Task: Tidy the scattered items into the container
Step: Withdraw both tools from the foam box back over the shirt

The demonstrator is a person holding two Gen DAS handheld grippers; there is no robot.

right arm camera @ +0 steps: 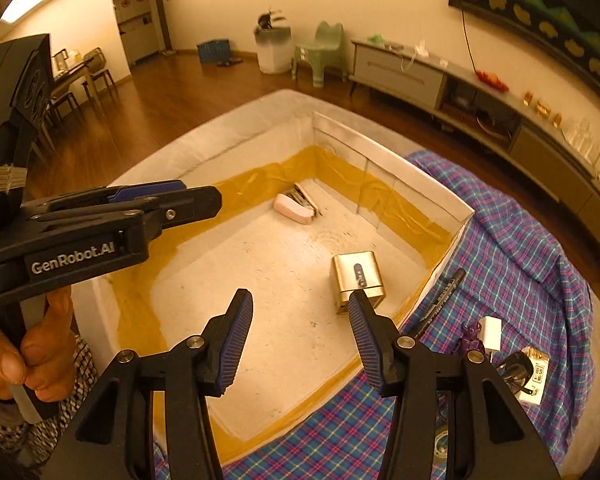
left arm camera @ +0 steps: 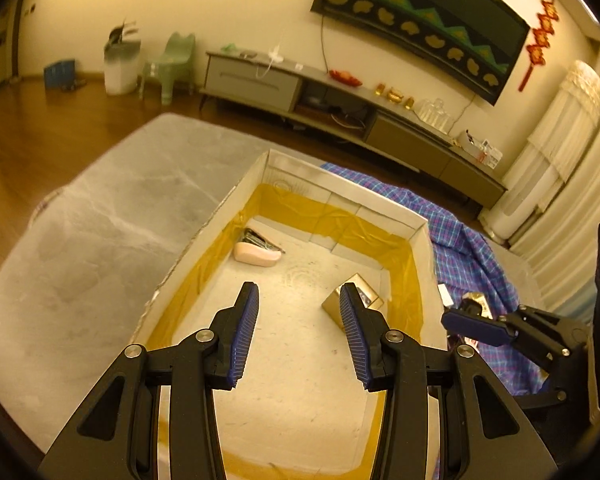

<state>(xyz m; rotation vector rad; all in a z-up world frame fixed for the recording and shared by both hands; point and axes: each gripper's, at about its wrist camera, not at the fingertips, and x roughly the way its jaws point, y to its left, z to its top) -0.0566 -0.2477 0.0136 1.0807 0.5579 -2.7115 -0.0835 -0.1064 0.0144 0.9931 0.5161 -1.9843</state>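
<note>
Your left gripper (right arm camera: 172, 194) reads "GenRobot.AI" and, like your right gripper (right arm camera: 300, 336), hovers over the white box (right arm camera: 456, 206), jaws apart, holding nothing. Inside the box lie a gold case (right arm camera: 358, 280) and pink pouch (right arm camera: 294, 208). Just outside its right wall, a pen (right arm camera: 444, 294), white charger (right arm camera: 492, 334) and other small items rest on the plaid cloth (right arm camera: 532, 256).

Both grippers hover above the white box (right arm camera: 452, 220), fingers spread with nothing between them: the left gripper (left arm camera: 299, 334) over its middle, the right gripper (right arm camera: 300, 338) over its near edge.
</note>
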